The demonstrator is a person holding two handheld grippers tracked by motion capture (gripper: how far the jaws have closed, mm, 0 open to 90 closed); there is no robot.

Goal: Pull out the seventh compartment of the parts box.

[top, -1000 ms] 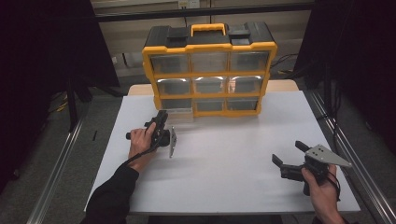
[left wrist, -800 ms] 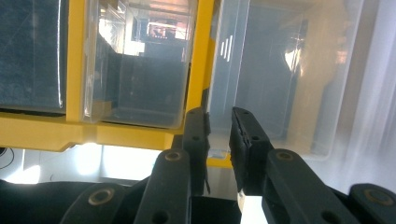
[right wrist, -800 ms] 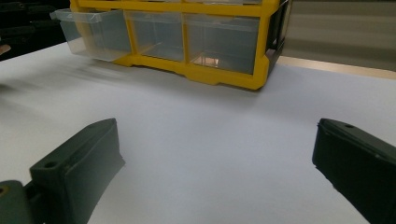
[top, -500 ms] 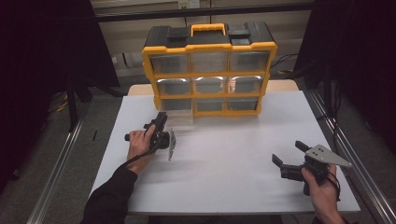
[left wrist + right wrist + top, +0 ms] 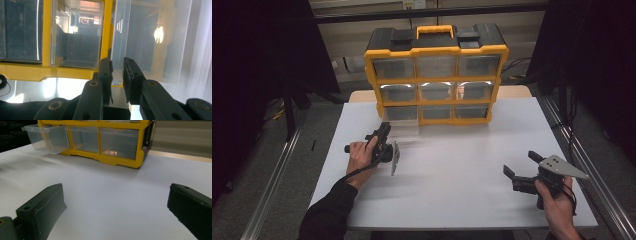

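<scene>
left tongs pinched on front lip of clear drawer, bottom-left of yellow organizer, sticking out for access. right tongs wide, idle over desk.

A lab bench: white table, metal frame rails, dark curtains around

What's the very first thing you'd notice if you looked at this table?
The big yellow and black drawer box at the far edge of the white table catches the eye first, with its rows of see-through drawers. Its bottom left drawer is pulled partway out, and the left hand-held gripper is shut on the drawer's front. Near the right front corner, the right hand-held gripper sits open with nothing between its jaws.
</scene>
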